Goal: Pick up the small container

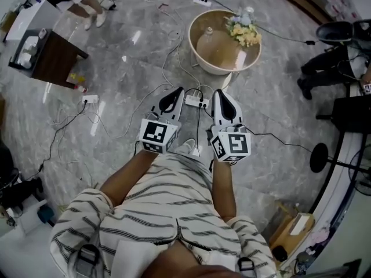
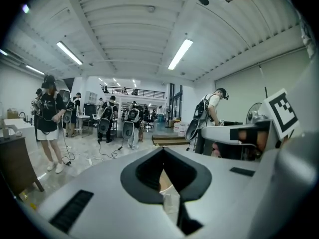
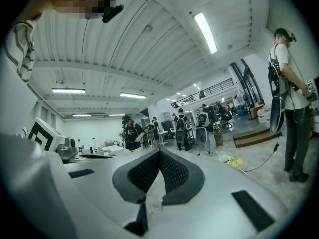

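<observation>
We stand on a grey marbled floor (image 1: 278, 97) strewn with cables. Ahead of us sits a round beige table (image 1: 223, 71) with a raised rim. Our striped shirt (image 1: 162, 207) fills the bottom of the head view, and we hold the left gripper (image 1: 178, 91) and right gripper (image 1: 218, 92) side by side in front of it. Both point toward the table and are well short of it. In the left gripper view the jaws are pressed together at the tips with nothing pinched. The right gripper's jaws likewise meet, empty. The small container (image 1: 210, 39), clear and dome-shaped, stands on the table's left half. It is well apart from both grippers and ahead of the gap between them. A bunch of flowers (image 1: 243, 32) lies near it by the right rim. A white power strip (image 1: 196, 101) on the floor shows between the two gripper tips.
</observation>
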